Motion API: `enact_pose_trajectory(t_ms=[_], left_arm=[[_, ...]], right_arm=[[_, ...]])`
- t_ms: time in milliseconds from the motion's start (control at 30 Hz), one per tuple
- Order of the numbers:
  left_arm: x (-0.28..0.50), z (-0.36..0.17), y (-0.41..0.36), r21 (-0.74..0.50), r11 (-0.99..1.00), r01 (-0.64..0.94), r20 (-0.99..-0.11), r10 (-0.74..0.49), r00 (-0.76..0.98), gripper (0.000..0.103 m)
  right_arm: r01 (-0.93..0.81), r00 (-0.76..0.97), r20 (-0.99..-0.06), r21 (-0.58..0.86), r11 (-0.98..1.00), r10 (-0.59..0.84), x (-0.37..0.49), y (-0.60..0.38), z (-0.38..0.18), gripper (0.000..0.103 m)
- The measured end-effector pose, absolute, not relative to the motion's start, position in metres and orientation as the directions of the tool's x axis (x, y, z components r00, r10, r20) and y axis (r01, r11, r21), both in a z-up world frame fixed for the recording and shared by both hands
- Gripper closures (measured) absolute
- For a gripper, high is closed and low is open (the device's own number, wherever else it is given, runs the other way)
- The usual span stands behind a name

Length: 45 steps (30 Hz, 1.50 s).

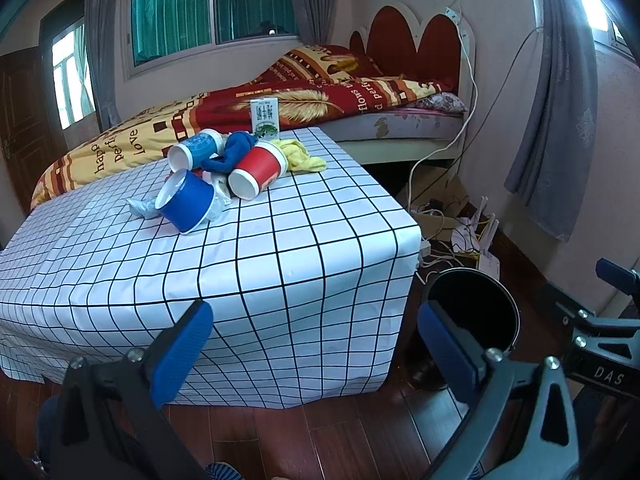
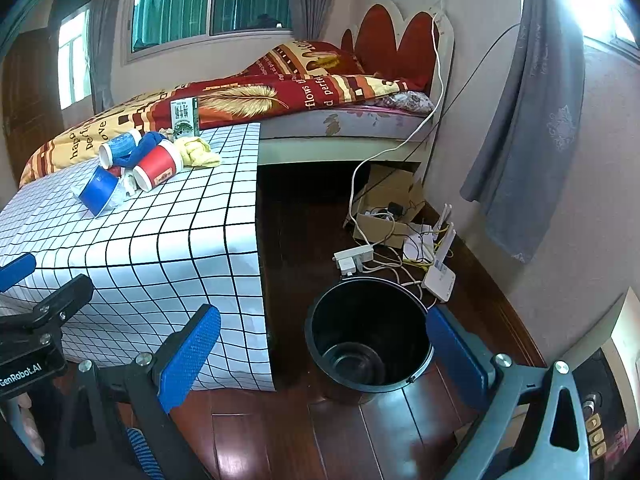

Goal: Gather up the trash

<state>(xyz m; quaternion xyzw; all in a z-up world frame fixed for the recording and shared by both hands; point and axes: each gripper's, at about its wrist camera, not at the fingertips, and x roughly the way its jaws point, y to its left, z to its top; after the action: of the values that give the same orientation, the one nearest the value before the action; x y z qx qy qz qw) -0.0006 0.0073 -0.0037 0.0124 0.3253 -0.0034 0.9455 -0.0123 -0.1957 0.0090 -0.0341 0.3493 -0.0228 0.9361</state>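
I get daylight from the windows [image 1: 208, 8] at upper left, blown out at upper right. Fisheye bends the edges and corners go black. Glare shines off the floor [image 2: 248, 448]; focus stays sharp.

Smooth white black-gridded cloth [image 1: 312, 240] drapes the counter (slightly sheeny). The red paper cup [image 1: 258, 174] looks matt. The round black plastic bin [image 2: 368, 340] and dark wooden plank floor [image 2: 304, 216] are glossy.
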Motion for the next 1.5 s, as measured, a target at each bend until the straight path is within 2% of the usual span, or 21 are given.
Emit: enact_pose_trajectory(t_ms=[1500], left_arm=[[-0.0025, -0.0033, 0.0094, 0.016, 1.000, 0.007, -0.619, 0.004, 0.785, 0.000]], right_arm=[[0.019, 0.756, -0.652, -0.076, 0.997, -0.065, -0.0171, -0.1913, 0.0064, 0.000]])
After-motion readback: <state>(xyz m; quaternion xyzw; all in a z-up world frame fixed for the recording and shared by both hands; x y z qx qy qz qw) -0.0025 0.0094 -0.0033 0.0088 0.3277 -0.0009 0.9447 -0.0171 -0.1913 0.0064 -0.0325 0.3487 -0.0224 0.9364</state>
